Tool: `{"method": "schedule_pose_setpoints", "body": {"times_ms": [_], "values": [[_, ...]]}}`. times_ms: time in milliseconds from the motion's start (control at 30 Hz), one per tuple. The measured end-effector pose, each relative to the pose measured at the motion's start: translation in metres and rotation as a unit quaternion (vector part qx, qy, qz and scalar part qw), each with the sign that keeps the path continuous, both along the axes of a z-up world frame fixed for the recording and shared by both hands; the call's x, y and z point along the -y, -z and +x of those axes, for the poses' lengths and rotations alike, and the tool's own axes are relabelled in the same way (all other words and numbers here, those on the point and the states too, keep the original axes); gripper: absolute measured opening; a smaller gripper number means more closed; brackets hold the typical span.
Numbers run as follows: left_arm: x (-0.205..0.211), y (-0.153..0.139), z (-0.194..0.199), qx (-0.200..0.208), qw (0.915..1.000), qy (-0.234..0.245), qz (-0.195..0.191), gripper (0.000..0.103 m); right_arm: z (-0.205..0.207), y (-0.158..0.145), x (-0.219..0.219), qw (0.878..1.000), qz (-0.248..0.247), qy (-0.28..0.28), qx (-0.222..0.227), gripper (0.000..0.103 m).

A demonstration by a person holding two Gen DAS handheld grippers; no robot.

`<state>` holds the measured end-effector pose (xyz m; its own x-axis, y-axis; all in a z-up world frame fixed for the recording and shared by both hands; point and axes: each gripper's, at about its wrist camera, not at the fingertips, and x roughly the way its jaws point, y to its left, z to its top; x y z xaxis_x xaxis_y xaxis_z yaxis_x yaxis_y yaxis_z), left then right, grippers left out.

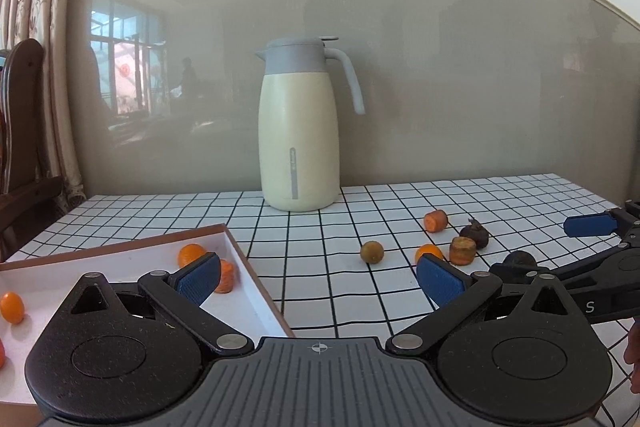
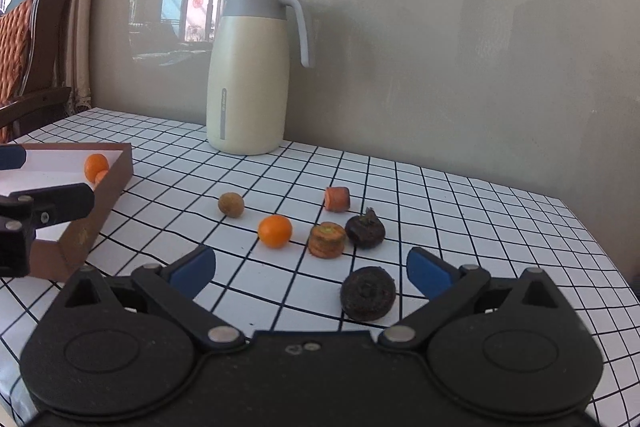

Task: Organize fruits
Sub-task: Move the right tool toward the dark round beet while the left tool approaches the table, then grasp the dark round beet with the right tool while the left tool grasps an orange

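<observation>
Left wrist view: your table (image 1: 360, 291) wears a white cloth with a black grid and stands against a grey glossy wall panel. At the back, a cream thermos jug (image 1: 298, 131) stands upright with grey lid and handle; a grey strip on its body carries small writing, too small to read.

Your box (image 1: 256, 291), brown outside and white inside, sits at the table's left. Inside it: a small orange (image 1: 191, 254), a carrot slice (image 1: 226, 275) just beside it, and an oval kumquat (image 1: 12, 307) well apart near the left edge.

Your left gripper (image 1: 316, 281) hangs wide open and empty, left finger over the box, right finger over the bare cloth. A white "S" is printed on the right gripper's arm where it enters at the right edge.

Right wrist view: your right gripper (image 2: 312, 273) is also spread wide, holding nothing. A dark round fruit (image 2: 368, 293) lies on the cloth between its fingers, nearer the right one, touching neither.

Loose on the table beyond it:
- dark fruit with a stem tip (image 2: 365, 230), touching or just beside a thick carrot chunk (image 2: 327, 239)
- small round orange (image 2: 275, 231), left of the chunk
- brownish-green round fruit (image 2: 231, 204), farther left
- carrot piece (image 2: 337, 199) lying on its side, behind the others
</observation>
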<state>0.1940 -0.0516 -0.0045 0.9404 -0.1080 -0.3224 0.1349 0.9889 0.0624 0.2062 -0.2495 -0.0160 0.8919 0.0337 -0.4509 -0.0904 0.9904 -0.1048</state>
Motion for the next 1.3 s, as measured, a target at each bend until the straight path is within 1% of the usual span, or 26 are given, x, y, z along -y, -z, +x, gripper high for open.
{"method": "schedule_pose_setpoints", "body": {"times_ms": [167, 233, 300, 400, 500, 533, 567, 600, 633, 667, 833, 867, 933, 967, 1033, 1067, 1100, 1167, 1267, 1300], "values": [[0.018, 0.004, 0.009, -0.003, 0.9999, 0.016, 0.000, 0.103, 0.005, 0.009, 0.015, 1.000, -0.006, 0.018, -0.012, 0.095], [0.025, 0.007, 0.015, -0.006, 0.9998, 0.021, -0.001, 0.103, 0.007, 0.013, 0.021, 0.999, -0.006, 0.027, -0.017, 0.093], [0.033, 0.010, 0.022, -0.014, 0.9997, 0.022, 0.005, 0.103, 0.014, 0.019, 0.026, 0.999, -0.005, 0.032, -0.032, 0.082], [0.042, 0.015, 0.034, -0.033, 0.9992, 0.022, 0.007, 0.103, 0.024, 0.029, 0.032, 0.998, -0.010, 0.034, -0.052, 0.073], [0.050, 0.020, 0.042, -0.042, 0.9986, 0.027, 0.017, 0.103, 0.032, 0.037, 0.035, 0.997, -0.012, 0.037, -0.063, 0.071], [0.052, 0.022, 0.045, -0.045, 0.9983, 0.030, 0.019, 0.103, 0.037, 0.039, 0.036, 0.997, -0.012, 0.037, -0.071, 0.070], [0.056, 0.023, 0.049, -0.049, 0.9981, 0.031, 0.021, 0.103, 0.041, 0.040, 0.036, 0.996, -0.010, 0.035, -0.083, 0.066], [0.058, 0.025, 0.053, -0.053, 0.9978, 0.033, 0.022, 0.103, 0.042, 0.039, 0.036, 0.996, -0.007, 0.031, -0.078, 0.065], [0.061, 0.026, 0.058, -0.058, 0.9974, 0.037, 0.023, 0.103, 0.043, 0.038, 0.035, 0.997, -0.018, 0.034, -0.071, 0.065], [0.063, 0.027, 0.061, -0.063, 0.9969, 0.041, 0.024, 0.103, 0.046, 0.039, 0.035, 0.996, -0.029, 0.038, -0.073, 0.066], [0.083, 0.030, 0.083, -0.081, 0.9947, 0.059, 0.024, 0.103, 0.057, 0.039, 0.049, 0.996, -0.008, 0.041, -0.084, 0.060], [0.087, 0.031, 0.087, -0.083, 0.9943, 0.063, 0.026, 0.103, 0.059, 0.039, 0.052, 0.995, -0.003, 0.040, -0.087, 0.055], [0.097, 0.033, 0.094, -0.085, 0.9934, 0.068, 0.036, 0.102, 0.061, 0.038, 0.057, 0.995, -0.002, 0.043, -0.088, 0.051], [0.102, 0.034, 0.098, -0.085, 0.9931, 0.069, 0.040, 0.101, 0.061, 0.039, 0.059, 0.995, -0.001, 0.045, -0.088, 0.050], [0.110, 0.037, 0.107, -0.094, 0.9919, 0.071, 0.048, 0.081, 0.061, 0.038, 0.067, 0.995, 0.011, 0.050, -0.090, 0.046], [0.112, 0.039, 0.111, -0.099, 0.9913, 0.073, 0.046, 0.080, 0.062, 0.038, 0.071, 0.994, 0.014, 0.053, -0.090, 0.045], [0.114, 0.041, 0.115, -0.104, 0.9909, 0.074, 0.045, 0.080, 0.062, 0.038, 0.075, 0.994, 0.016, 0.055, -0.091, 0.039], [0.119, 0.044, 0.120, -0.109, 0.9902, 0.074, 0.047, 0.080, 0.061, 0.037, 0.082, 0.994, 0.027, 0.059, -0.091, 0.032], [0.128, 0.050, 0.128, -0.120, 0.9882, 0.076, 0.058, 0.077, 0.063, 0.036, 0.089, 0.993, 0.040, 0.056, -0.095, 0.033], [0.130, 0.052, 0.130, -0.124, 0.9877, 0.075, 0.060, 0.073, 0.063, 0.036, 0.090, 0.993, 0.045, 0.054, -0.095, 0.032]]}}
